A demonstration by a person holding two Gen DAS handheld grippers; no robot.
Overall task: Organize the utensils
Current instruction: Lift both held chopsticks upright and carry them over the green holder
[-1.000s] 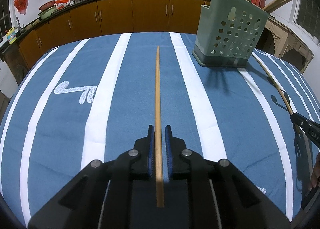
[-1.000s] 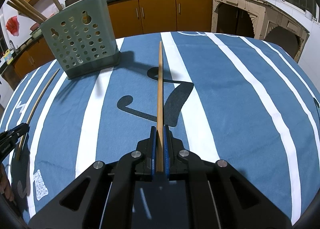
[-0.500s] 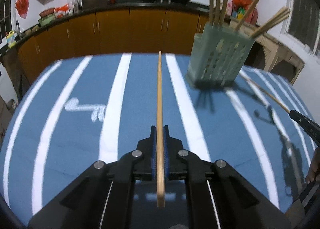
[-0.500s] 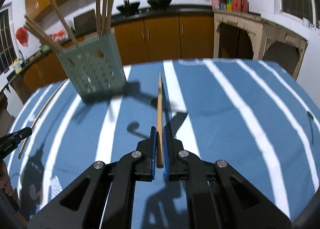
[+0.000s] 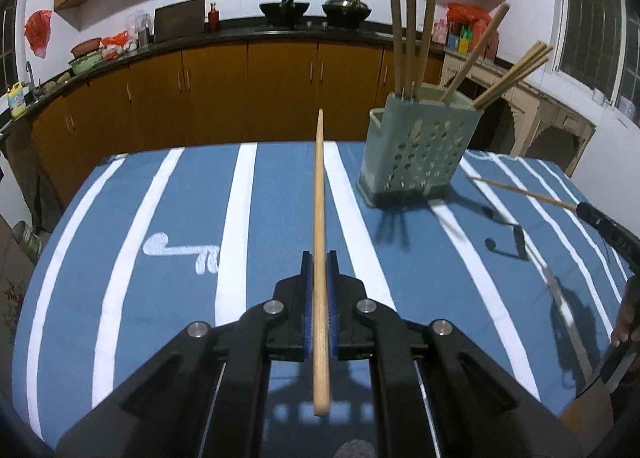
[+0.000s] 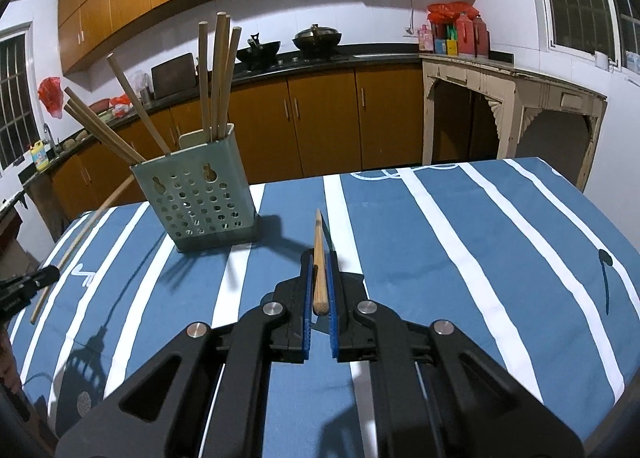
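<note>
Chopsticks are in transit. Left view: my left tool [image 5: 319, 278] is clamping a chopstick [image 5: 319, 194] near its thick end, tip pointing ahead, off the worktop [image 5: 192, 218]; the holder [image 5: 416, 154] is standing ahead to the right, sticks in it.

Right view: my right tool [image 6: 319, 278] is pinching another chopstick [image 6: 319, 258], jaws nearly closed; the holder [image 6: 200, 198] is standing ahead-left. Next, I judge, each stick needs tipping upright over the holder's opening.
</note>
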